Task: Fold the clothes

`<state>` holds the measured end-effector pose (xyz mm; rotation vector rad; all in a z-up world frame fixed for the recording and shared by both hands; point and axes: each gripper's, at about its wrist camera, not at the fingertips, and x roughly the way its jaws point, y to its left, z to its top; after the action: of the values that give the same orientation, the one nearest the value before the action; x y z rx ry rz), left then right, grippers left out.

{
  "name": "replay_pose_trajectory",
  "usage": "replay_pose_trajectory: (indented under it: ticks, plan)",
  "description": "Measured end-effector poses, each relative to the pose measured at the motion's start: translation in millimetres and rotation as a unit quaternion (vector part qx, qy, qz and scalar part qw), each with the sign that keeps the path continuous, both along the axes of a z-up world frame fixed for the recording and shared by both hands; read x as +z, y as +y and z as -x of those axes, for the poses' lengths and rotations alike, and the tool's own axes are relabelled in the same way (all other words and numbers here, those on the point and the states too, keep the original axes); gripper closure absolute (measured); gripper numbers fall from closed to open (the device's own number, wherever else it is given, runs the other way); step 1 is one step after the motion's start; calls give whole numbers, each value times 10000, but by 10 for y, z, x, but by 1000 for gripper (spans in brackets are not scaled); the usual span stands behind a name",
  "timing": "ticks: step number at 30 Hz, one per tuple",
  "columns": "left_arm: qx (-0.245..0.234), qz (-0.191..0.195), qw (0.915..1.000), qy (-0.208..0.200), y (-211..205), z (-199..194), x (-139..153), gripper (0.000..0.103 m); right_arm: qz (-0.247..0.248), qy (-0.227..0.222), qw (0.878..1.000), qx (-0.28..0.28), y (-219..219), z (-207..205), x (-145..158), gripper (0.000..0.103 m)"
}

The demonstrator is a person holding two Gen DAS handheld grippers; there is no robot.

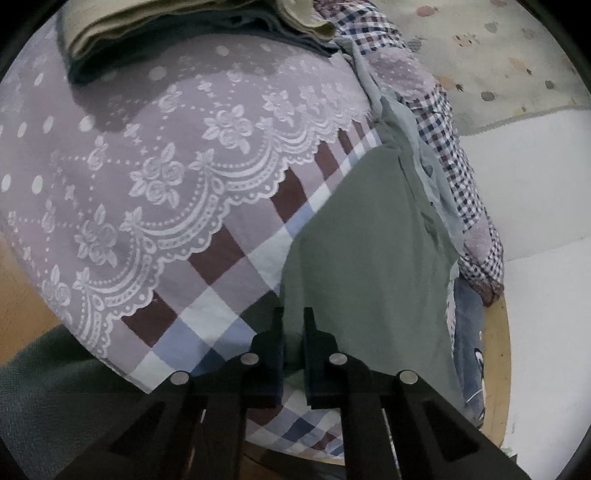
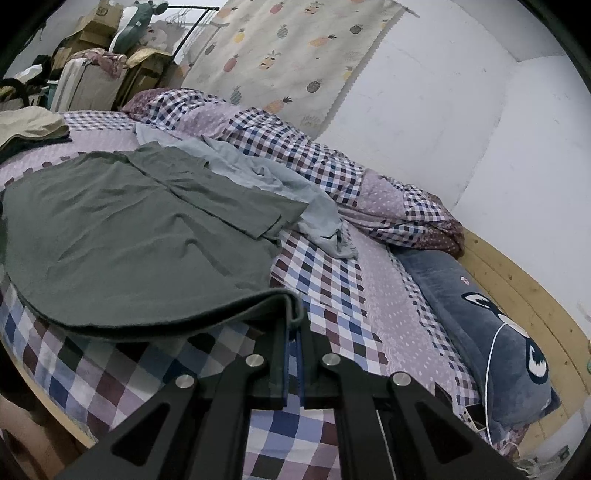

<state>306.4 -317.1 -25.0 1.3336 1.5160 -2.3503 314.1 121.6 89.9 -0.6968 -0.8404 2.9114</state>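
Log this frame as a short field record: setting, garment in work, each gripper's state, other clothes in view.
setting: bed with checked sheet
garment in work: green shirt, spread flat on the bed
left gripper: shut on the green shirt's edge
right gripper: shut on the green shirt's hem, lifting it
other clothes: light blue garment beside it, crumpled; folded stack at far end

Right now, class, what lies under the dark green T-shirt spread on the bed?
Under the dark green T-shirt lies the checked purple bedsheet; beneath its far edge, a crumpled pale blue garment runs under it. Whatever else it covers is hidden.
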Motion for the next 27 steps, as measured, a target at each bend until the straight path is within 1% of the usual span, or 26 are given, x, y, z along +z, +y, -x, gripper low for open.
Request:
replay_pose_trajectory:
  ticks: [3, 7, 8, 10, 12, 16, 20, 22, 27]
  plan:
    - [147, -239, 9996, -6, -48, -10, -22, 96, -44, 9, 10000, -1, 2, -9, 1, 102]
    - [307, -507, 9976, 346, -103, -99, 50, 96, -36, 67, 10000, 1, 17, -60, 60, 102]
    - [352, -546, 9966, 509, -110, -128, 92, 97, -34, 81, 10000, 1, 21, -73, 75, 102]
    - [418, -551, 9946, 770, -110, -190, 195, 100, -30, 110, 9999, 2, 29, -99, 104, 102]
    - [459, -581, 9928, 943, -111, -243, 280, 101, -26, 139, 9999, 2, 37, -125, 134, 102]
    - [496, -726, 9895, 1148, -142, -300, 448, 102, -304, 172, 9993, 130, 16, -282, 223, 103]
    - [437, -719, 9854, 1481, -194, -329, 773, 102, -795, 221, 9961, 327, 17, -442, 287, 103]
    - [387, -797, 9817, 1684, -222, -349, 957, 102, -1001, 257, 9937, 427, 19, -519, 321, 103]
    - [86, -722, 9750, 2101, -207, -364, 1465, 102, -1407, 399, 9870, 667, 1, -718, 455, 103]
